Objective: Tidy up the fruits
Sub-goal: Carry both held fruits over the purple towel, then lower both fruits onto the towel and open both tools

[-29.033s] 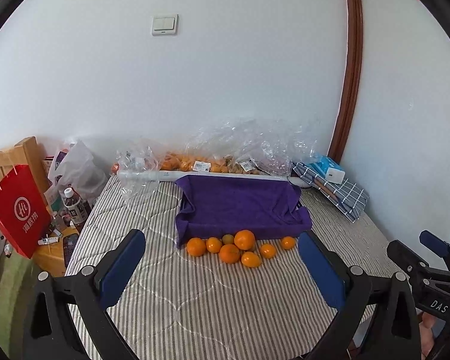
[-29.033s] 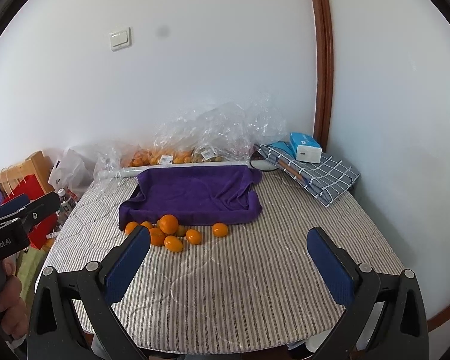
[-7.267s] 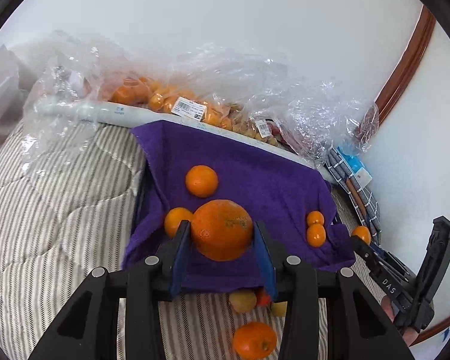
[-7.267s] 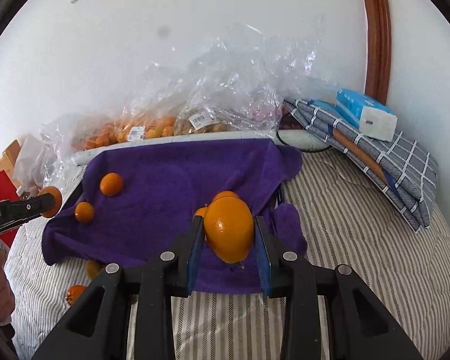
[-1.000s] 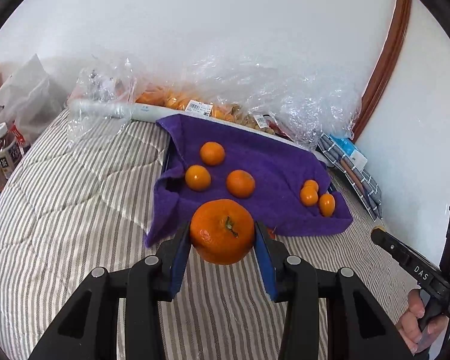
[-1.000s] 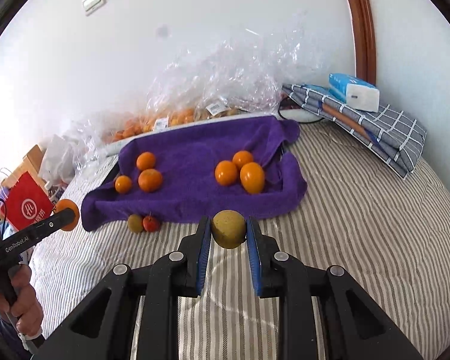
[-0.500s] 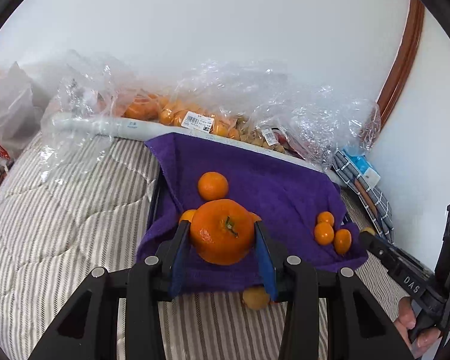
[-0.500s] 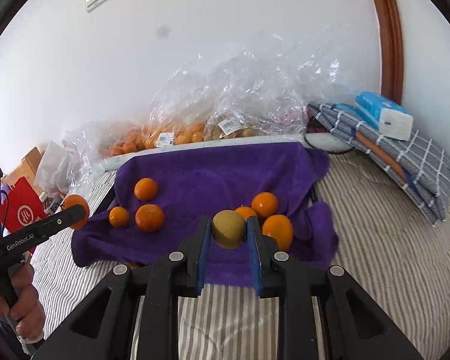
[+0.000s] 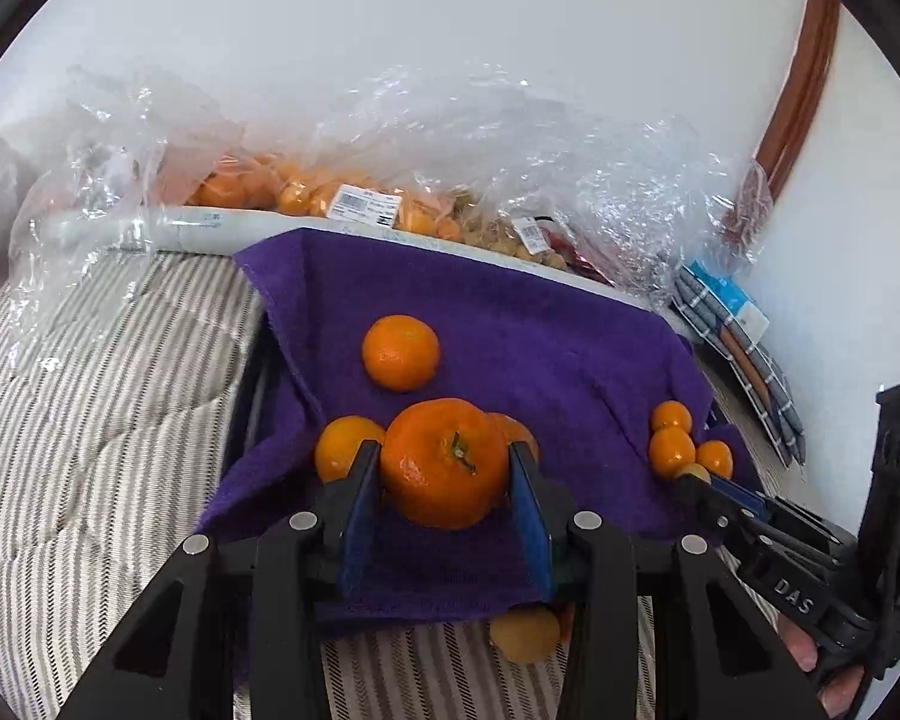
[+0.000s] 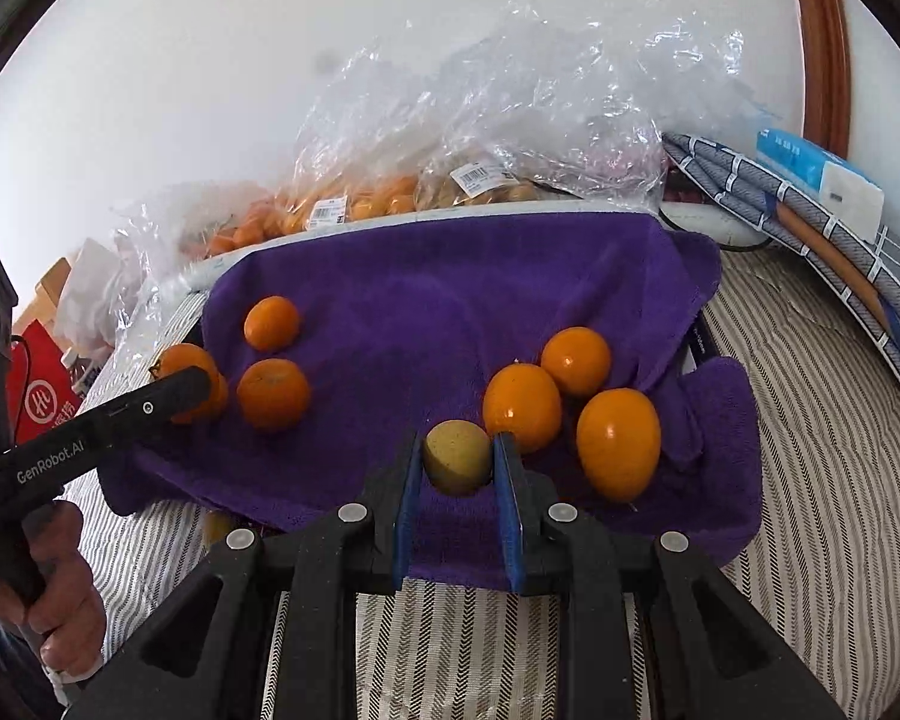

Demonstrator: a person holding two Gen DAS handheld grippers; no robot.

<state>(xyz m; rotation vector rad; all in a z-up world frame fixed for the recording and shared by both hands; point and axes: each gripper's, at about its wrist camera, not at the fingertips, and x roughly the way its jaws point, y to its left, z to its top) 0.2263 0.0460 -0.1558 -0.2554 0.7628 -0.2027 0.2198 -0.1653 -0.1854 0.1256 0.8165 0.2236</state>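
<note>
Above the purple towel [image 9: 510,324], the left gripper [image 9: 444,468] clamps a mandarin [image 9: 444,461] and the right gripper [image 10: 457,461] a yellowish fruit [image 10: 456,456].

A plush, matt purple towel [image 10: 450,300] lies on striped quilted cloth bedding [image 10: 810,450], with crinkled glossy clear plastic bags [image 10: 510,108] behind the towel and smooth, shiny-skinned oranges [image 10: 618,444] resting on its nap.

My left gripper [image 9: 444,483] and right gripper [image 10: 457,468]: black linkage frames, round silver screws at the joints, flat blue pads [image 9: 359,516] lining the fingers. White lettering marks one side arm "DAS", the other "GenRobot.AI". A bare hand [image 10: 60,600] wraps each black handle.
</note>
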